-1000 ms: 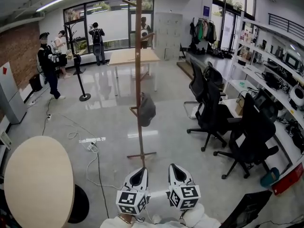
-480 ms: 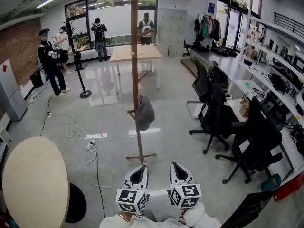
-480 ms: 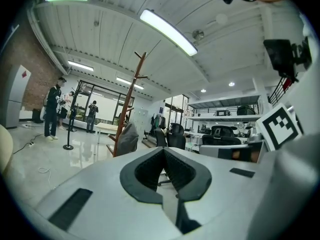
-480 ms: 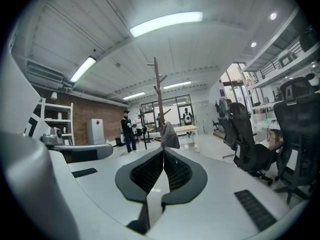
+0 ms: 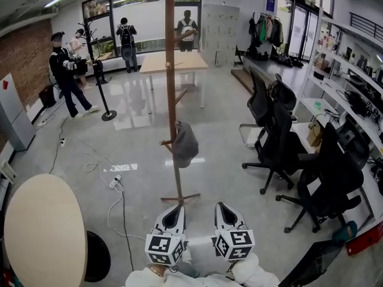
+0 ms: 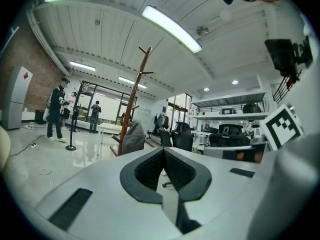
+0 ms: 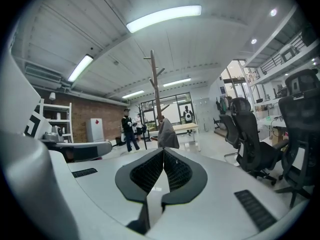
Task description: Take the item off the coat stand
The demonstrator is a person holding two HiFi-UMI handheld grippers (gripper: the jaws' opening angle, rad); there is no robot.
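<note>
A tall wooden coat stand (image 5: 172,88) rises from the floor straight ahead of me. A grey cap (image 5: 185,144) hangs on one of its low pegs. The stand (image 6: 131,101) and cap (image 6: 133,138) also show in the left gripper view, and the stand (image 7: 156,96) and cap (image 7: 168,134) in the right gripper view. My left gripper (image 5: 174,215) and right gripper (image 5: 224,212) are held low near my body, side by side, well short of the stand. Both have their jaws shut with nothing between them.
A round beige table (image 5: 42,232) is at my left. Black office chairs (image 5: 275,133) and desks line the right side. Cables and a power strip (image 5: 114,184) lie on the floor. Several people (image 5: 67,73) stand at the far end near a wooden table (image 5: 173,61).
The view has drawn slightly closer to the coat stand, which now sits lower and larger in the head view. Both grippers stay shut in the same place.
</note>
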